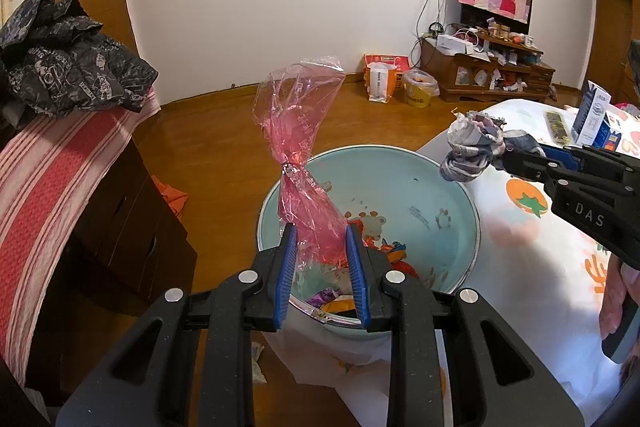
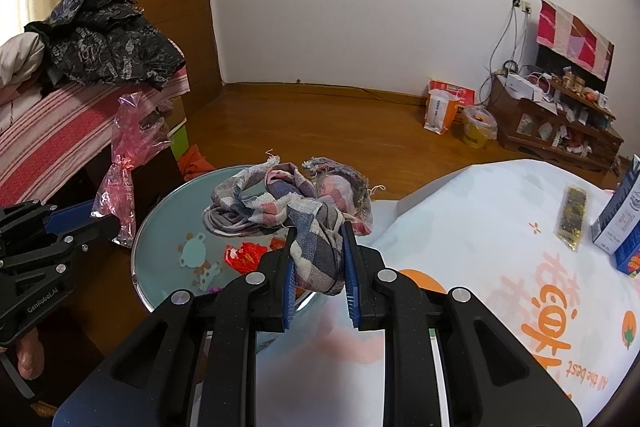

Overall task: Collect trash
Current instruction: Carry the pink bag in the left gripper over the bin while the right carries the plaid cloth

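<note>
My left gripper (image 1: 321,229) is shut on a crumpled pink plastic bag (image 1: 298,131) and holds it upright above a light-blue basin (image 1: 440,187). The basin has wrappers and scraps (image 1: 340,301) in its bottom. My right gripper (image 2: 319,229) is shut on a checked cloth rag (image 2: 288,203) and holds it over the basin (image 2: 160,227). In the left wrist view the rag (image 1: 472,147) and right gripper (image 1: 506,163) hang over the basin's right rim. In the right wrist view the left gripper (image 2: 110,221) and pink bag (image 2: 124,163) are at the basin's left edge.
A white printed tablecloth (image 2: 500,267) covers the table at right, with a dark snack packet (image 2: 572,219) and a blue-white carton (image 2: 624,211). A striped cloth-covered cabinet (image 1: 60,167) with a black bag (image 1: 72,67) stands left. Wooden floor, a yellow bucket (image 1: 418,87) and a TV stand (image 1: 488,71) lie behind.
</note>
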`<state>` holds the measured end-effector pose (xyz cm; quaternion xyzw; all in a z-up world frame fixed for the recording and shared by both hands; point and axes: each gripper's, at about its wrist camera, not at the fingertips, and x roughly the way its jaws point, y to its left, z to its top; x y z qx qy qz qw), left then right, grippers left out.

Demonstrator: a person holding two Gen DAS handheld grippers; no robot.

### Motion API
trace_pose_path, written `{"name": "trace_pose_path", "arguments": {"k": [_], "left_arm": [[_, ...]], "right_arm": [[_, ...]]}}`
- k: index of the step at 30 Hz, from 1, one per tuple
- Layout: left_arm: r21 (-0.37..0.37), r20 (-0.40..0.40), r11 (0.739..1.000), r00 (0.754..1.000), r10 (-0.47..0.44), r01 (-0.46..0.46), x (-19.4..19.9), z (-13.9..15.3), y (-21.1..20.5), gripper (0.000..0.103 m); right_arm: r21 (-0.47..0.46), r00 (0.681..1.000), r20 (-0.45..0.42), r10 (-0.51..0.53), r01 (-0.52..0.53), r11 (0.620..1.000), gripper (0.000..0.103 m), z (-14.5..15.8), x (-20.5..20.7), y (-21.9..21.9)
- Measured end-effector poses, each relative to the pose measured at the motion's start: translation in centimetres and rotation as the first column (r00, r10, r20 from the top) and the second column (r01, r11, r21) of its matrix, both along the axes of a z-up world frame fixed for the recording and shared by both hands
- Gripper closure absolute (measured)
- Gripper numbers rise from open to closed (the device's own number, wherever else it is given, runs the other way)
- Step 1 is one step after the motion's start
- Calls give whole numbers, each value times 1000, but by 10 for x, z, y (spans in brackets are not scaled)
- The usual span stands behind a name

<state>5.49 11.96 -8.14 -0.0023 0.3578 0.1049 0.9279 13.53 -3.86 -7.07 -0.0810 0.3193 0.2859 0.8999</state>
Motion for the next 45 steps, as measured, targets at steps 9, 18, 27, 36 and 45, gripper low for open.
{"name": "trace_pose_path", "arguments": {"k": [9,18,27,36,45], "left_arm": [[2,0,1000,1000,5,-5,-1,1,1,78],[2,-9,1000,1000,17,-17,-3,0,4,78],[-1,-10,999,999,33,-33,-2,-1,11,77],[-6,-16,999,999,38,-38,-1,-2,13,77],[-12,-21,999,999,38,-38,0,-4,16,77]], "right_arm": [[-2,1000,0,9,-9,1000,82,0,0,0],[-5,1000,-1,13,-13,1000,82,-1,1,2],[-13,1000,2,27,-27,1000,82,-5,1,10],[-18,999,0,37,-37,999,82,-6,2,14],[-27,999,0,44,-43,999,82,-10,1,20]]}}
